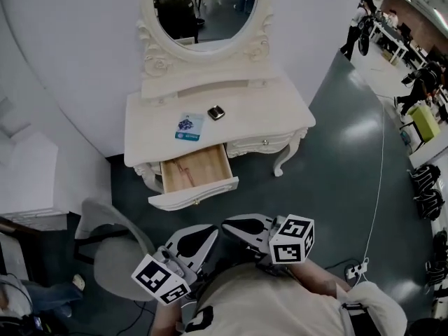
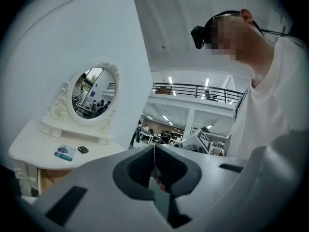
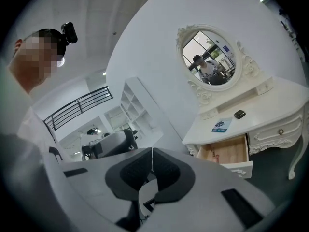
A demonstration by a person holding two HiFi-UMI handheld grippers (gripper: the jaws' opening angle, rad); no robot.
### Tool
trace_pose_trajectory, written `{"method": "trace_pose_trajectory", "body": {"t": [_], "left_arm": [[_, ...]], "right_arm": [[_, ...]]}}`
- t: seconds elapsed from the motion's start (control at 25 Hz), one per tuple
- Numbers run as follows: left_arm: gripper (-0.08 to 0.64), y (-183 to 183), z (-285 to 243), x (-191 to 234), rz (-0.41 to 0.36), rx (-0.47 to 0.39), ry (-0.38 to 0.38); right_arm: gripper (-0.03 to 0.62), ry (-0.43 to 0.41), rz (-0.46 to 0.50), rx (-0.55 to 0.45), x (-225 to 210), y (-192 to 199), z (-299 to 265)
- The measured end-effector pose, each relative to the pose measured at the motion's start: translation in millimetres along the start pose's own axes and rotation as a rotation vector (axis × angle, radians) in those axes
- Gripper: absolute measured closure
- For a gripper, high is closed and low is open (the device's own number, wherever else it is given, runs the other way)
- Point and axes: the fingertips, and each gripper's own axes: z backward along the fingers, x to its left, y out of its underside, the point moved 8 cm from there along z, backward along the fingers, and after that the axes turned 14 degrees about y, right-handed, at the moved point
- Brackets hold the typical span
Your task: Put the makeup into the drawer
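Left gripper & right gripper, jaws together on nothing, hang by the person's chest, well apart from the worktop, prob. pre-reach: makeup, i.e. dark compact & blue packet, lies just behind the open drawer.

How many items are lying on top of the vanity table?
2: a blue-and-white card left of centre, and a small dark case to its right, nearer the mirror. None seems hidden.

Bright, even indoor light; glare patches on floor; fisheye warp, dark vignetted corners.
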Motion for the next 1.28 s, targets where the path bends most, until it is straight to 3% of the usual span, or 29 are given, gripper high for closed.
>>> {"method": "trace_pose_trajectory", "body": {"t": [0.28,0.44,0.6,0.92,1.28], "left_arm": [[0.502,-18,-68,56,0.062,-0.018,-0.052],[0.502,-34,-104,92,0.049,-0.022,-0.077],[0.502,-32,-129,104,0.073,0.002,-0.153],[0.502,-34,-175,136,0.091,0.009,-0.274],[0.502,-36,-173,171,0.117,0.001,-0.311]], "right_arm": [[0.565,-0.035,-0.03,-0.022,-67,-50,-2],[0.565,-0.028,-0.043,-0.047,-110,-79,1],[0.565,-0.069,-0.09,-0.016,-146,-91,-1],[0.565,-0.121,-0.079,0.045,-210,-120,-14],[0.565,-0.045,-0.091,0.033,-241,-143,-51]]}}
